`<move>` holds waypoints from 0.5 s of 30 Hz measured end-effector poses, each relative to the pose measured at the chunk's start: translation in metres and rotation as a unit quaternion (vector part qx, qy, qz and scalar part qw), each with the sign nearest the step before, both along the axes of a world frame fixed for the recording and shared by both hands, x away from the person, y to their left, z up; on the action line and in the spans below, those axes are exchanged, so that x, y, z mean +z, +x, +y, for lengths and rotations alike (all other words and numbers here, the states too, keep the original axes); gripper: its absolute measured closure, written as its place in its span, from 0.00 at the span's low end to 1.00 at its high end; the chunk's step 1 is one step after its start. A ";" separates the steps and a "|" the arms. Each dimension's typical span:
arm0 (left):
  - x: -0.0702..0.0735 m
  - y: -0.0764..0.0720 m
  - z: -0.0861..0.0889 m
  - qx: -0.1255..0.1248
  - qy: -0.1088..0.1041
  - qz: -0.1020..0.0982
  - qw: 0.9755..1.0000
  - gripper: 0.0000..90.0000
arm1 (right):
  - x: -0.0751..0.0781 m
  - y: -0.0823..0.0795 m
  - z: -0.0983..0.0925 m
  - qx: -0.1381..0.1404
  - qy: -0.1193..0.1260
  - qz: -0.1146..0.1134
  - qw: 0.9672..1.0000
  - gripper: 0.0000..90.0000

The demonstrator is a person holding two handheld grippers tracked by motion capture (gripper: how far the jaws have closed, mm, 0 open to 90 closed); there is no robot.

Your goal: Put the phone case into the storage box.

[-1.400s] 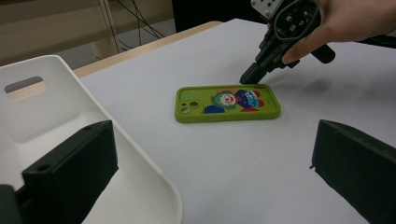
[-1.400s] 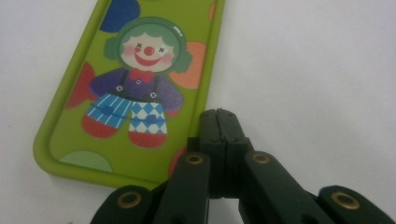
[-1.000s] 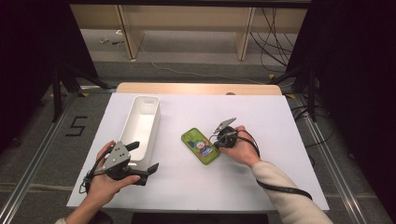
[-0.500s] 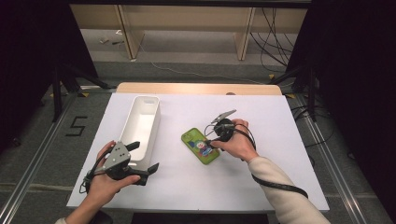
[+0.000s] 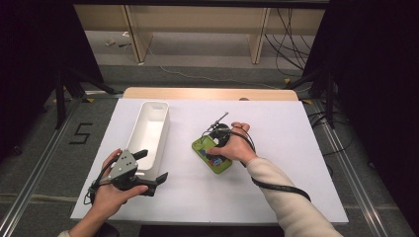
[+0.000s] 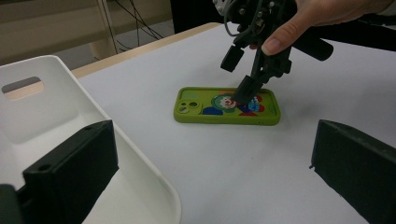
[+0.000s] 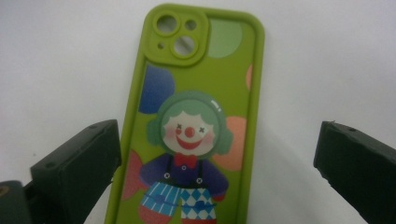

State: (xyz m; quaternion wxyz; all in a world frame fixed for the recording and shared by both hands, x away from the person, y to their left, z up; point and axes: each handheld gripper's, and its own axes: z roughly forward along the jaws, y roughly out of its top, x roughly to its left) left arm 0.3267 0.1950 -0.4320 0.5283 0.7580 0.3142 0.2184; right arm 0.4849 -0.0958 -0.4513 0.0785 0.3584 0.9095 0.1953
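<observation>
The right gripper [image 5: 216, 132] hangs low over the green phone case [image 5: 212, 155], its jaws standing wide apart after having just been opening; in the right gripper view the two black jaws flank the case with bare white table on either side, and nothing is pinched between them. From the left gripper view one jaw tip of that right gripper [image 6: 244, 77] appears to reach down to the clown picture on the case [image 6: 227, 106], though whether it actually touches cannot be told. The left gripper [image 5: 141, 173] rests near the front edge of the white table [image 5: 296, 148], its jaws also spread and empty, just beside the near end of the white bin [image 5: 148, 133]. The case lies flat, printed back upward, near the middle of the table, to the right of the bin and apart from it. In the high view its long axis runs diagonally, from upper left to lower right, with the camera cut-out at the far left end, towards the bin. In the right gripper view [image 7: 196, 116] the cut-out sits at the top, so the case runs lengthwise away from that gripper.
</observation>
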 end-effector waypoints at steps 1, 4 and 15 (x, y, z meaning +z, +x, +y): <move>0.000 0.000 0.000 0.000 -0.001 0.000 1.000 0.00 | -0.001 0.000 0.002 0.000 -0.007 0.003 1.000 0.02; 0.000 0.000 0.000 0.000 -0.001 0.000 1.000 0.00 | -0.002 0.000 0.005 -0.003 -0.017 0.012 1.000 0.03; 0.000 0.000 0.000 0.000 -0.001 0.001 1.000 0.00 | -0.005 0.000 0.012 0.006 -0.040 0.040 0.998 0.05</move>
